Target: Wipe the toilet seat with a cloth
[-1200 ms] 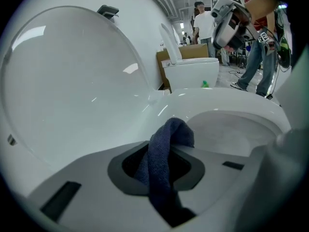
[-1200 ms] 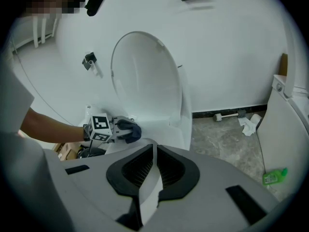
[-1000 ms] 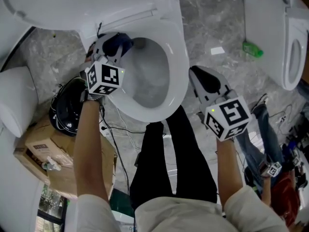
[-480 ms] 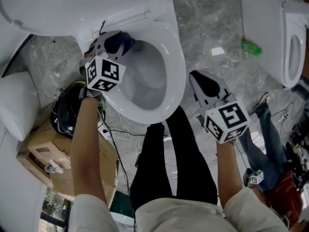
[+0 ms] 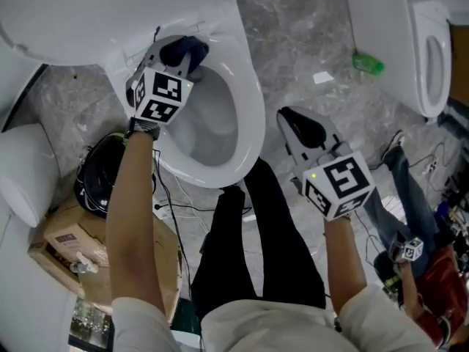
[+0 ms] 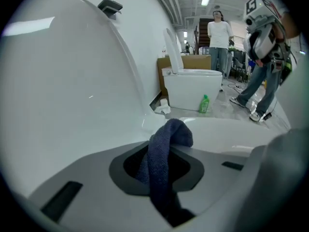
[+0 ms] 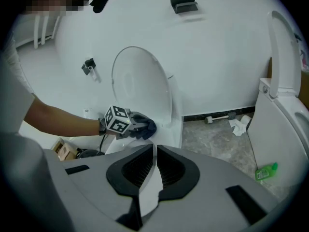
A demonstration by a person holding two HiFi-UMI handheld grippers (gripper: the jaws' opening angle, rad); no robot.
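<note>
The white toilet seat [image 5: 253, 116] lies down around the bowl, with the lid [image 5: 95, 13] raised behind it. My left gripper [image 5: 176, 59] is at the rear left of the seat, near the hinge. It is shut on a dark blue cloth [image 5: 187, 48], which presses on the rim. In the left gripper view the cloth [image 6: 169, 134] bulges up between the jaws. My right gripper [image 5: 289, 117] hovers over the floor to the right of the bowl, jaws shut and empty. The right gripper view shows the left gripper [image 7: 126, 122] and cloth [image 7: 147, 128] against the seat.
A second toilet [image 5: 410, 42] stands at the far right with a green bottle [image 5: 366, 64] beside it. A cardboard box [image 5: 73, 240], a black round object [image 5: 99, 178] and cables [image 5: 183, 204] lie left of the bowl. People [image 6: 219, 37] stand in the background.
The head view has shifted so the toilet sits further left. My left gripper keeps the cloth at the rear of the seat, edging slightly toward the hinge. The right gripper holds its place.
</note>
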